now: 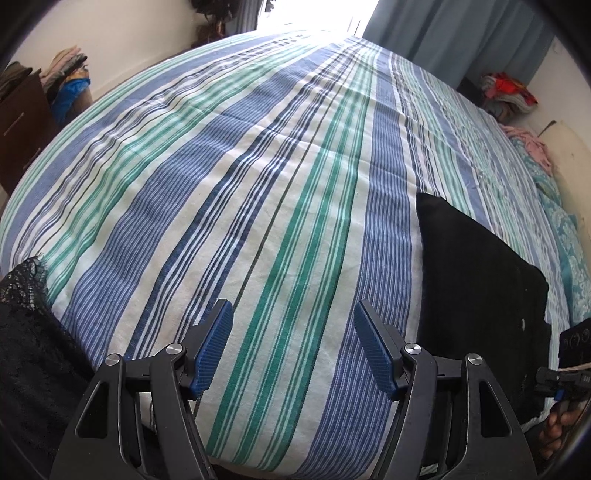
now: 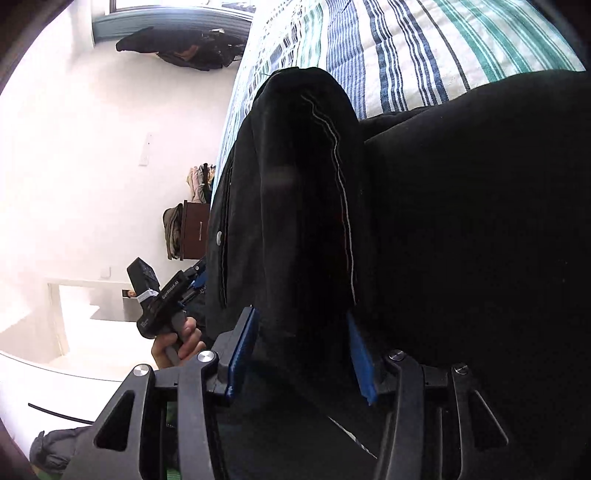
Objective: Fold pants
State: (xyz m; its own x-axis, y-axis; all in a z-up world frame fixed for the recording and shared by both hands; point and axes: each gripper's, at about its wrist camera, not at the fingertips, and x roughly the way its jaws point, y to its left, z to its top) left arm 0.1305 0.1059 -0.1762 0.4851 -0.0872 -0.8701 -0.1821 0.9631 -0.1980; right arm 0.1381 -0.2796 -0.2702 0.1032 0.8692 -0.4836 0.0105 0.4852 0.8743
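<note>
The black pants (image 1: 476,280) lie on the striped bed (image 1: 258,166), to the right of my left gripper (image 1: 293,321). The left gripper is open and empty, low over the bedspread near the bed's near edge. In the right wrist view the pants (image 2: 461,221) fill most of the frame, with a bunched fold (image 2: 306,192) running between the blue pads (image 2: 360,354) of my right gripper (image 2: 301,332). The jaws stand wide apart around that fold; I cannot tell if they press it. The right gripper also shows in the left wrist view (image 1: 565,373), and the left gripper in the right wrist view (image 2: 162,299).
A dark wooden dresser (image 1: 22,122) with piled clothes (image 1: 68,74) stands left of the bed. Blue curtains (image 1: 461,33) hang beyond it. More clothes (image 1: 506,92) and teal pillows (image 1: 565,229) are at the right. Black lace fabric (image 1: 29,332) lies at the lower left.
</note>
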